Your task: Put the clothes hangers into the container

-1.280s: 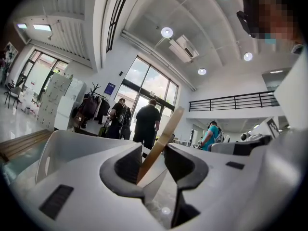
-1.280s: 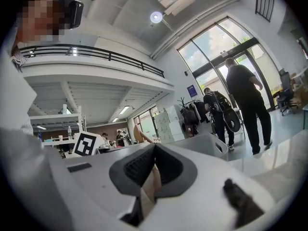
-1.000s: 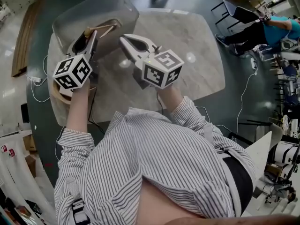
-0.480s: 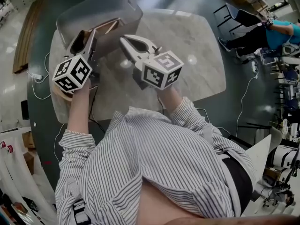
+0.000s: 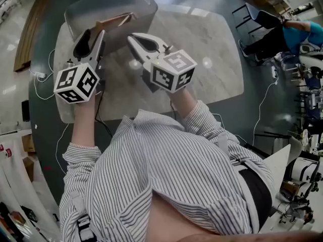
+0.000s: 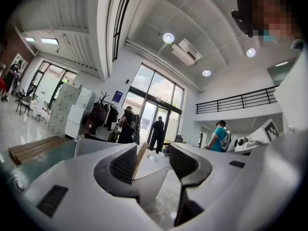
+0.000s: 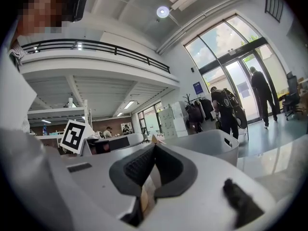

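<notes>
left fingers (image 6: 122,165) newly apart, empty; ahead, hanger (image 5: 115,20) perhaps inside container (image 5: 117,0)

The person is reaching both arms forward, holding the two grippers side by side and level over the left half of the worktop (image 5: 217,44). The left gripper (image 5: 92,37) is showing its jaws wide apart, having just been opening, with nothing pressed between its pads (image 6: 124,163). The right gripper (image 5: 133,37) is holding its jaws together, empty. The left forearm (image 5: 86,122) is showing bare, while the right is wearing a striped sleeve (image 5: 199,117).
</notes>
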`<state>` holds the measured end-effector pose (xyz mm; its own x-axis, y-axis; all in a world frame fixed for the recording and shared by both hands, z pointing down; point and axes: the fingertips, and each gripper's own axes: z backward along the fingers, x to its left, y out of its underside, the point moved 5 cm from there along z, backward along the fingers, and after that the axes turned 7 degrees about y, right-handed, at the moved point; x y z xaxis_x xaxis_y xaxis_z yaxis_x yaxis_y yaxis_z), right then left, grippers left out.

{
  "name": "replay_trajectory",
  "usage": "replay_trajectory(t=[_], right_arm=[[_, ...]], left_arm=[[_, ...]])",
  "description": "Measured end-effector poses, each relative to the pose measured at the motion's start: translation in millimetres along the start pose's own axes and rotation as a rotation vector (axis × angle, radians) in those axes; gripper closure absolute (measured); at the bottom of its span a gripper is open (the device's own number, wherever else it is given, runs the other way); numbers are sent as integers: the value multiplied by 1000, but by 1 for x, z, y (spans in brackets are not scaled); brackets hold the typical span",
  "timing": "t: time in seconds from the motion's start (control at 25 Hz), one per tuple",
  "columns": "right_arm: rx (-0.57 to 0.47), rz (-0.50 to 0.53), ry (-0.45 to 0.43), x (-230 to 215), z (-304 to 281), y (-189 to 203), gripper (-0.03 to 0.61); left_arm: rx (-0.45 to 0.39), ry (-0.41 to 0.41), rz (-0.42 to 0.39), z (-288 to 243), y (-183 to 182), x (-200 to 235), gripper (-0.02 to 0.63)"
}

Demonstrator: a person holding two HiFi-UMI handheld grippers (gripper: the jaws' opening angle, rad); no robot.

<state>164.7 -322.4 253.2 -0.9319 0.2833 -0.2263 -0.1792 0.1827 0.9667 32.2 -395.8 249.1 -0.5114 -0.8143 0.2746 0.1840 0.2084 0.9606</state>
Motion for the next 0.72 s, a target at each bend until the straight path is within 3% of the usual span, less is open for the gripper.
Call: replay_trajectory(t=[0.12,0.28,0.44,0.72], right_arm=[[2,6,-16,7,5,-2,565],[8,-8,-52,22,17,2,565],[22,-16,-58,34,27,11,565],[54,-8,-61,63,40,28,565]], left_arm=[[12,6,-29,9,0,-11,416],[28,26,-9,28,8,-22,424],[39,48,-1,48,16,-34,514],[101,56,-2,83,31,-46,603]])
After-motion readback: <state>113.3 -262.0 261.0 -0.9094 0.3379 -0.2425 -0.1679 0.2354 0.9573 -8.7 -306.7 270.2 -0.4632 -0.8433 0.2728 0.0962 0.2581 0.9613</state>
